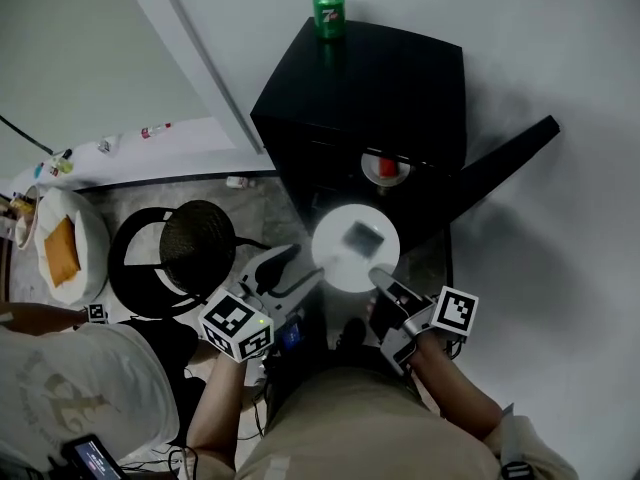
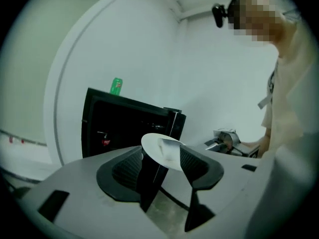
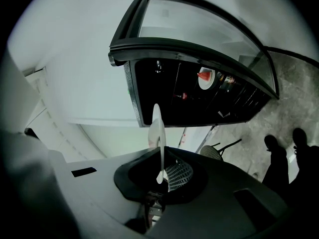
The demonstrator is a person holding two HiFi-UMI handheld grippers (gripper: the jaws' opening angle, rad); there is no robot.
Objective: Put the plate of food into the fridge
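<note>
A round white plate (image 1: 345, 253) carrying a small grey-wrapped piece of food (image 1: 365, 236) hangs in front of the black mini fridge (image 1: 390, 88), whose door (image 1: 500, 163) stands open to the right. My right gripper (image 1: 382, 280) is shut on the plate's near right rim; in the right gripper view the plate (image 3: 157, 128) stands edge-on, clamped in my right gripper (image 3: 162, 172). My left gripper (image 1: 296, 271) is beside the plate's left edge, open; in the left gripper view my left gripper (image 2: 168, 177) has its jaws spread, with the plate (image 2: 162, 151) ahead of them, untouched.
A green can (image 1: 328, 12) stands on top of the fridge. Inside, a shelf holds a red item on a white dish (image 1: 386, 168). A round black chair (image 1: 195, 238) stands to the left, beside a white cushion (image 1: 65, 248). Another person (image 1: 70, 398) is at the lower left.
</note>
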